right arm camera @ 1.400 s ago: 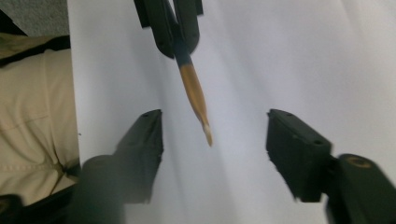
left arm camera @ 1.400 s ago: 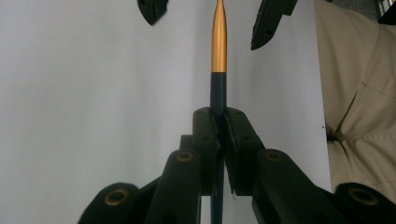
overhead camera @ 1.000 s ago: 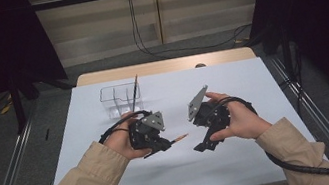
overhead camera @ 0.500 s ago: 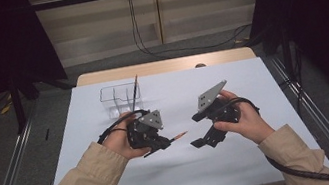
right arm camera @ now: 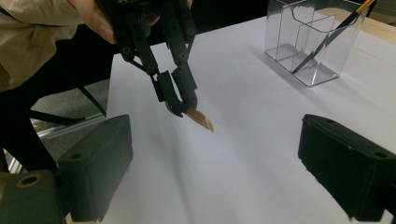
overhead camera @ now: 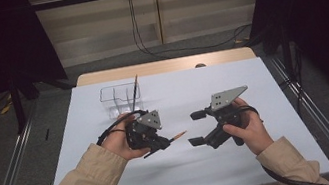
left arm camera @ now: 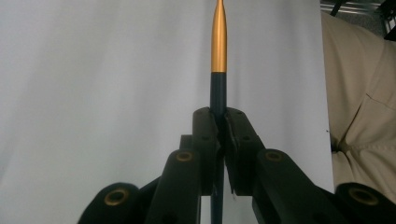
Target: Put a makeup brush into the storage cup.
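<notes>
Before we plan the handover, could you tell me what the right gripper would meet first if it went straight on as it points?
Probably the gold-tipped pen in the left gripper; the right gripper stands open, apart from it.

Two grippers were there: left gripper [overhead camera: 161,144] and right gripper [overhead camera: 198,128]. Two brushes: one brush [left arm camera: 219,56] with a gold ferrule, one second brush [overhead camera: 135,88] in the holder. One clear holder [overhead camera: 115,100], and it had two compartments. One white table [overhead camera: 232,86].
</notes>
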Tool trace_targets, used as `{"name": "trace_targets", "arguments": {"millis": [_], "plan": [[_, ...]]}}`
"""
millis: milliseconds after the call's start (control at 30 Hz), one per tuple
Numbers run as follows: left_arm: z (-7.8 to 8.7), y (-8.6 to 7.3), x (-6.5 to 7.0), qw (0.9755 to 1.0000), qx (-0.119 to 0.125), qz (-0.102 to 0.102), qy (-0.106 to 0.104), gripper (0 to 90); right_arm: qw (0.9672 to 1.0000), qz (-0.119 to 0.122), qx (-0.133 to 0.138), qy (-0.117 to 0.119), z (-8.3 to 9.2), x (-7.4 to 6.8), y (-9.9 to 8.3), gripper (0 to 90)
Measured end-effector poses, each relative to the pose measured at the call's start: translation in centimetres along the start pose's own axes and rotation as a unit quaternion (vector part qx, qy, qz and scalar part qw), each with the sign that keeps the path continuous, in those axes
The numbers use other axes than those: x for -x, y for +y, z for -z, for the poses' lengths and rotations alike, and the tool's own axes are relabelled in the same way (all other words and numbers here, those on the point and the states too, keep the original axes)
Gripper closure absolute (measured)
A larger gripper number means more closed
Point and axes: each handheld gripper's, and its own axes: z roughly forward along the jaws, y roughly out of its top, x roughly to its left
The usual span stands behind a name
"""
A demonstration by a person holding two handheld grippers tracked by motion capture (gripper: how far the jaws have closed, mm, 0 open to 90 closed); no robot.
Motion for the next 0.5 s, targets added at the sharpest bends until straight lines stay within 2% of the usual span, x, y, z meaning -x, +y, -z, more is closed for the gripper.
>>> {"name": "trace_targets", "arguments": {"millis": [167,500], "plan": [[0.0,0.1,0.1,1.0000,0.007,0.002,0.002,83.7,0.9996,-0.002,0.026,-0.004,0.5,0.0,-0.5,10.0],[-0.2,0.0,0.1,0.9999,0.011,0.005,0.002,83.8,0.9986,-0.010,0.049,-0.020,2.6,0.2,-1.5,10.0]]}}
